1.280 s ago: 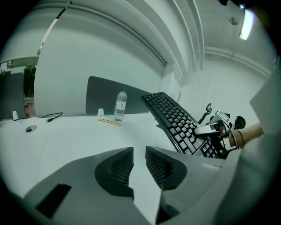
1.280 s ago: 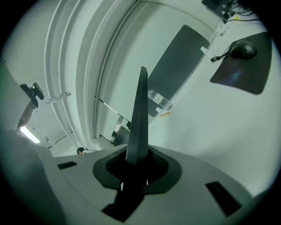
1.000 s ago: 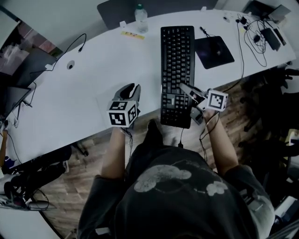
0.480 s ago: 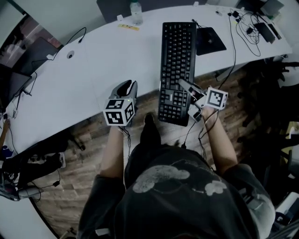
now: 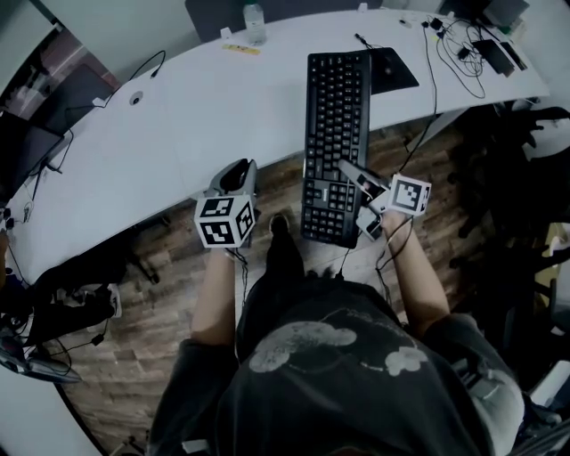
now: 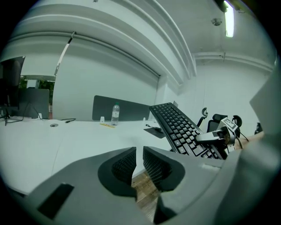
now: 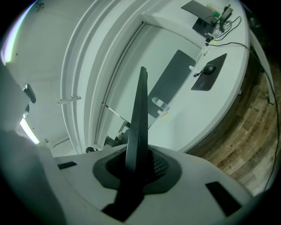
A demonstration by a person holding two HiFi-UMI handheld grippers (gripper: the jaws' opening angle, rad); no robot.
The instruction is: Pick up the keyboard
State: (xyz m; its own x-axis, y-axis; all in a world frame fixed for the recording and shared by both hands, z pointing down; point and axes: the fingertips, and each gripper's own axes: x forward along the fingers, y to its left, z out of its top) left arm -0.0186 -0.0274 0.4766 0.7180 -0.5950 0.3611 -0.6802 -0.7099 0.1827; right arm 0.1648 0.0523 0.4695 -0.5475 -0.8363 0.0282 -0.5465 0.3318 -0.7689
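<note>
The black keyboard [image 5: 337, 134] is off the white table [image 5: 223, 107], its near end out over the wooden floor. My right gripper [image 5: 349, 171] is shut on the right side of that near end. In the right gripper view the keyboard [image 7: 140, 110] shows edge-on, clamped between the pads of the right gripper [image 7: 141, 166]. My left gripper [image 5: 239, 169] hangs to the left of the keyboard, apart from it, at the table's edge. The left gripper [image 6: 138, 154] has its pads almost together with nothing between them. From there the keyboard [image 6: 180, 127] and the right gripper [image 6: 215, 136] appear at the right.
A water bottle [image 5: 255, 22] and a yellow strip [image 5: 242, 50] stand at the table's far side. A dark mouse pad [image 5: 392, 71] with a mouse lies right of the keyboard. Cables and devices [image 5: 472, 49] crowd the far right. Dark office chairs [image 5: 525, 151] stand at the right.
Both grippers and the keyboard have drawn back from the table toward the person. The keyboard's near end has come from the table edge to over the floor.
</note>
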